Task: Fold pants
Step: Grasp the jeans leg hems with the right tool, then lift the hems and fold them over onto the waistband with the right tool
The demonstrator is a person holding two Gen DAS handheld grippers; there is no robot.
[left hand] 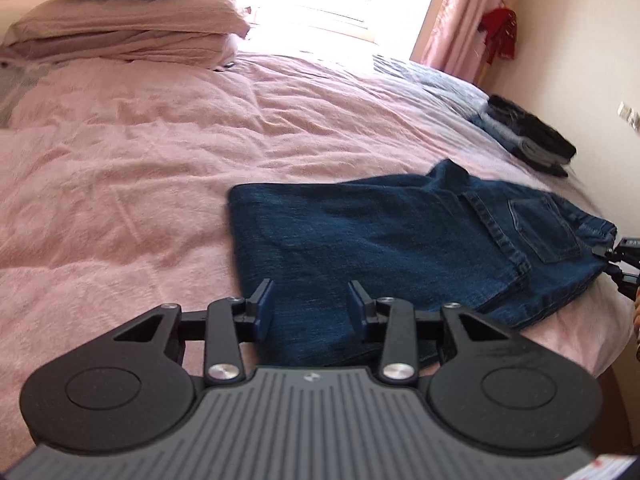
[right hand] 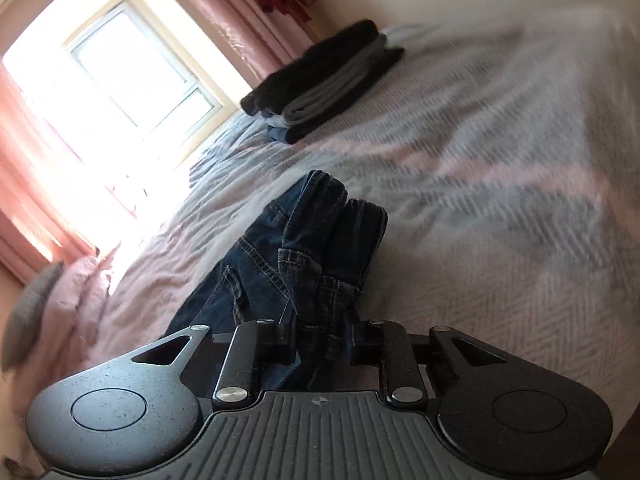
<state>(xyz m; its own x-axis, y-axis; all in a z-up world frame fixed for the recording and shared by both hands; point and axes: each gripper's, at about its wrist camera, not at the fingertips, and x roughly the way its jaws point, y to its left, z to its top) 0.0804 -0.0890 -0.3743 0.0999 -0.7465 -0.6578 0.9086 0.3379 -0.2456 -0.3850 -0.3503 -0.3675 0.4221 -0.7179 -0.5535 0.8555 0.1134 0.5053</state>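
R hand-held gripper (right hand: 324, 336) pinching bunched jeans (right hand: 320, 248)

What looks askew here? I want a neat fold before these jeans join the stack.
The jeans lie mostly flat, but their waistband end is bunched up in the right gripper. The far corner also peaks. The folded stack looks tidy.

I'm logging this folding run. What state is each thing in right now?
Jeans: folded, flat on the bed, waistband end bunched.
Left claw: open over the jeans' near edge.
Right claw: shut on bunched denim.
Stack of clothes: folded, piled by the wall.
Pink curtain: drawn aside.
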